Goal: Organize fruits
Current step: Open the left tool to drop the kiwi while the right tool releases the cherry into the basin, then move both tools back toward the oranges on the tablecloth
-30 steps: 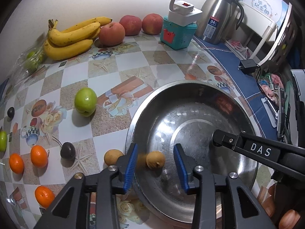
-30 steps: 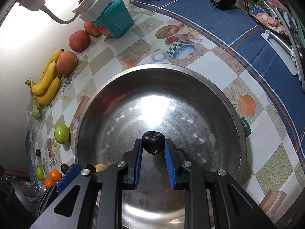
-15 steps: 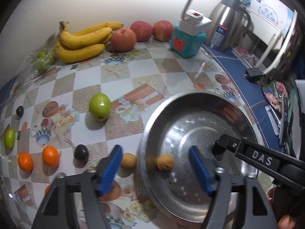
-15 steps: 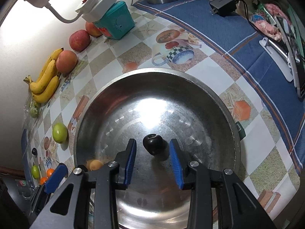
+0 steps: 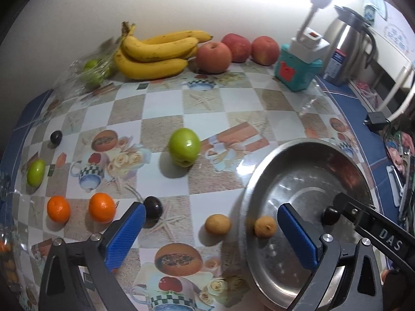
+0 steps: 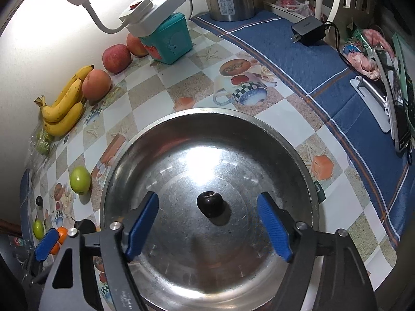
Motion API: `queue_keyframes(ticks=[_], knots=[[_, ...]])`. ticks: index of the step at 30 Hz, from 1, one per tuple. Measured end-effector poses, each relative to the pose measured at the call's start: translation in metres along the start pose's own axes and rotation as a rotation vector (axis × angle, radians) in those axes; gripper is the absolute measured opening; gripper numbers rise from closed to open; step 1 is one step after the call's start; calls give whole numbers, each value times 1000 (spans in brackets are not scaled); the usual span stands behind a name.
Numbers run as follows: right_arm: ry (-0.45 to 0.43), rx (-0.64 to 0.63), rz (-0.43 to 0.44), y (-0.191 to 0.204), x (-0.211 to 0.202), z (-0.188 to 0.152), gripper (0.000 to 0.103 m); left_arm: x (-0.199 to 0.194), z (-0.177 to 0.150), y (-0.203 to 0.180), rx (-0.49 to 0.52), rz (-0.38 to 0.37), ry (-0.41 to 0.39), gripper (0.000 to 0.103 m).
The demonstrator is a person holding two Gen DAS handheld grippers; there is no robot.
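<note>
Covering most of both views, the table (image 5: 160, 108) wears a checkered cloth printed with cups and fruit, with a blue border at its right side. Next in size, the steel basin (image 6: 259, 134) sits on the cloth near the right tool (image 6: 207, 226), its rim close to the blue border. A steel kettle (image 5: 347, 49) and a teal box (image 5: 298, 71) with a white power strip (image 5: 308, 45) on top stand by the wall. Along that wall lie a bunch of bananas (image 5: 155, 51) and three red apples (image 5: 214, 55), the nearest apple touching the bananas. One green apple (image 5: 184, 147) rests alone in the middle of the cloth.

Both tools point steeply down with nothing between their blue pads pressed. The left tool (image 5: 210, 235) has its jaws opening very wide; it straddles the basin's rim. The right tool's jaws are also opening, with a dark plum (image 6: 209, 204) lying loose on the basin floor between them, touching neither pad.

Smaller fruit follows: two oranges (image 5: 102, 207) side by side, a small green fruit (image 5: 36, 172), another dark plum (image 5: 153, 206) just beside the left pad, one tan fruit (image 5: 217, 224) outside the rim and one tan fruit in the basin (image 5: 265, 226).
</note>
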State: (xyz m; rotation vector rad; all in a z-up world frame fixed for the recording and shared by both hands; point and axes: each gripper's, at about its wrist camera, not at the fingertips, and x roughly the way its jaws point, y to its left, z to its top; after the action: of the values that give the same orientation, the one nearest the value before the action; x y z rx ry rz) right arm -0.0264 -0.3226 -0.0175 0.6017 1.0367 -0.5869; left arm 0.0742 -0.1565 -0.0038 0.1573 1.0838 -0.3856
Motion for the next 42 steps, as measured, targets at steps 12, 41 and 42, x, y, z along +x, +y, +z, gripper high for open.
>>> queue_keyframes(ticks=[12,41,42], knots=[[-33,-66,-16,14,-2,-5,91,2,4,33,-97,60,-12,103],[-63,-390,155,110,-9,-46,100,-14,-4,162,-305,230,45,103],[-59,-396,171,113,-8,-47,100,-16,-5,166,-309,236,44,103]])
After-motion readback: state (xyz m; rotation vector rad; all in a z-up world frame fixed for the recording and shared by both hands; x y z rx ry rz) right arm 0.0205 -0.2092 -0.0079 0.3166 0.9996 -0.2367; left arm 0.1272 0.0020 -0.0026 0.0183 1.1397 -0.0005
